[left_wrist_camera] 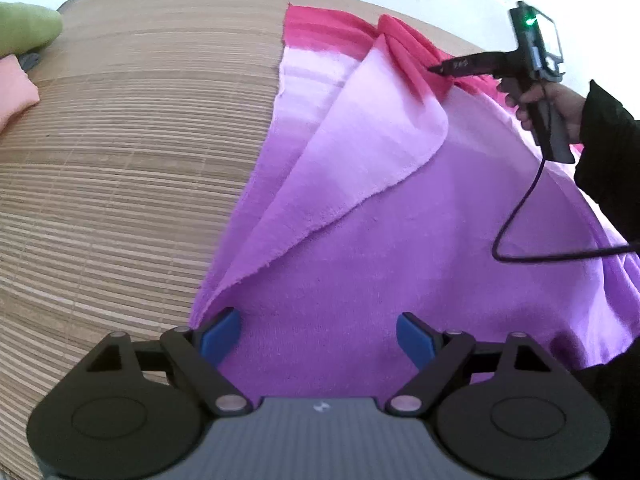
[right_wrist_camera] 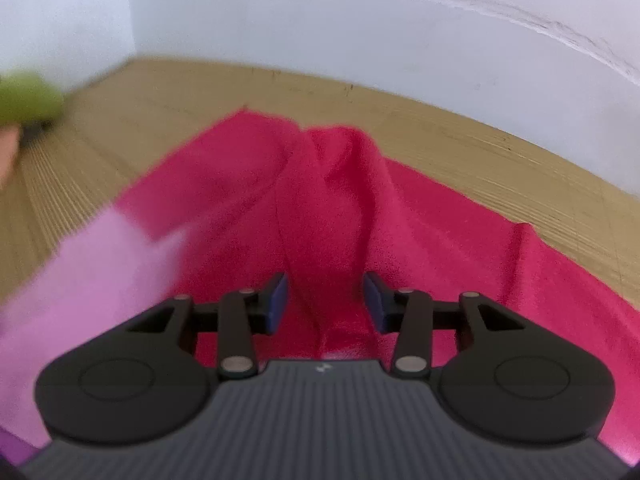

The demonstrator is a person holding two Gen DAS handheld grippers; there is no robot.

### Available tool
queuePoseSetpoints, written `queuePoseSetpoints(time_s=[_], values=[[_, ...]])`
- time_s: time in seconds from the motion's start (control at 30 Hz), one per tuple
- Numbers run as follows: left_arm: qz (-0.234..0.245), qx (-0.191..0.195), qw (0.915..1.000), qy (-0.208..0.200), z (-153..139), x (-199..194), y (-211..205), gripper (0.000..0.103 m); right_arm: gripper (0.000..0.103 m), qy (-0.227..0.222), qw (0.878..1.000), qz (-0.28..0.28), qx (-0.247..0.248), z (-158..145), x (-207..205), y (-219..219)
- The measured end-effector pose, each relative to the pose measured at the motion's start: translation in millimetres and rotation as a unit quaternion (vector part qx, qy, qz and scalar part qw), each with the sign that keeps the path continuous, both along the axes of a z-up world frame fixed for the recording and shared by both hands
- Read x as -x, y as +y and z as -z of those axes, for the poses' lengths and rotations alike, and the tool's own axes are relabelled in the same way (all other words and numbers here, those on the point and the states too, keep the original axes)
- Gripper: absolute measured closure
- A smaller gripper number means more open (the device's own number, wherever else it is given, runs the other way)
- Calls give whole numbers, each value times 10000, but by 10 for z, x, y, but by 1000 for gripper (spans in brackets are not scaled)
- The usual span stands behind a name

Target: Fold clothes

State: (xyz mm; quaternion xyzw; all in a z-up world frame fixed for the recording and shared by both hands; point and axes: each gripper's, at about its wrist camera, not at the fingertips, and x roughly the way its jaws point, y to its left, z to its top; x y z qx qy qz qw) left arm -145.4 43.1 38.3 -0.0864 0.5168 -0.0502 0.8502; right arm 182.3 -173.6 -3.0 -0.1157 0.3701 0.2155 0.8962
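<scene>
White wall (right_wrist_camera: pixel 360 20) fills the top of both views, and below it a striped bamboo mat (left_wrist_camera: pixel 120 160) covers the surface. On the mat lies the cloth (left_wrist_camera: pixel 360 260), purple in the lower part of the left wrist view, fading through pale pink to deep red at the upper right. One flap of it is turned over along a diagonal from lower centre to upper right. At the far left edge sit a green bundle (left_wrist_camera: pixel 24 28) and an orange one (left_wrist_camera: pixel 16 92), apparently other clothes.

Low in its own view, the left gripper (left_wrist_camera: pixel 318 340) has its jaws spread wide over the purple part, with nothing between the blue pads; the left pad sits just beside the near end of the turned flap.

The right gripper (right_wrist_camera: pixel 326 300), held by a hand (left_wrist_camera: pixel 556 100) at the upper right of the left view, points into a raised ridge of red cloth. Its jaws are partly apart and the ridge runs between them. That view is blurred, so I cannot tell for sure whether the pads press on the fabric; they seem to stand clear of it.

My reading is that a fold is being set up, with the far red edge being gathered. Next, the right jaws need to close on that ridge, and the left needs to pinch the near edge so both ends lift together.
</scene>
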Motion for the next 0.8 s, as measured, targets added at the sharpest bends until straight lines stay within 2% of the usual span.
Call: queuePoseSetpoints(time_s=[0.03,0.07,0.1,0.17,0.23,0.27,0.3,0.33,0.37,0.4,0.43,0.47,0.53,0.6,0.73,0.8], values=[[25,-46,10000,-24,1,15,-16,17,88,23,9999,118,-123,-36,-1,-31],[50,-91,9999,-48,2,29,-32,17,98,40,9993,254,-279,-83,-3,-71],[74,-136,9999,-72,3,43,-47,17,98,58,9983,390,-435,-130,-4,-110],[112,-198,9997,-122,9,66,-59,17,98,-47,9891,967,-1113,-304,48,-356],[142,-211,9996,-150,17,77,-57,17,98,-130,9698,1616,-1824,-461,164,-678],[172,-211,9995,-154,15,83,-44,17,98,-206,9541,1959,-2257,-541,261,-863],[195,-205,9995,-144,15,78,-35,17,98,-309,9333,2302,-2739,-646,394,-1071],[218,-198,9995,-135,14,72,-26,17,98,-425,9086,2593,-3248,-780,557,-1276],[229,-182,9995,-124,12,66,-18,17,98,-557,8888,2772,-3607,-904,697,-1409],[241,-165,9995,-114,11,60,-10,17,98,-822,8631,2895,-4056,-1089,898,-1543],[250,-149,9995,-115,11,57,-5,17,98,-1091,8462,2859,-4362,-1285,1049,-1629],[260,-133,9995,-117,11,55,0,17,98,-1441,8370,2756,-4501,-1490,1197,-1654],[283,-111,9995,-124,11,53,8,17,98,-2111,8368,2507,-4386,-1837,1336,-1557],[317,-89,9994,-142,12,52,18,16,98,-2033,8538,2115,-4300,-1987,1115,-1346],[350,-32,9992,-181,22,56,32,16,98,-1372,9104,1674,-3525,-1783,228,-636],[380,-14,9991,-213,25,70,49,16,98,-788,9332,1455,-3190,-1494,-350,-179]])
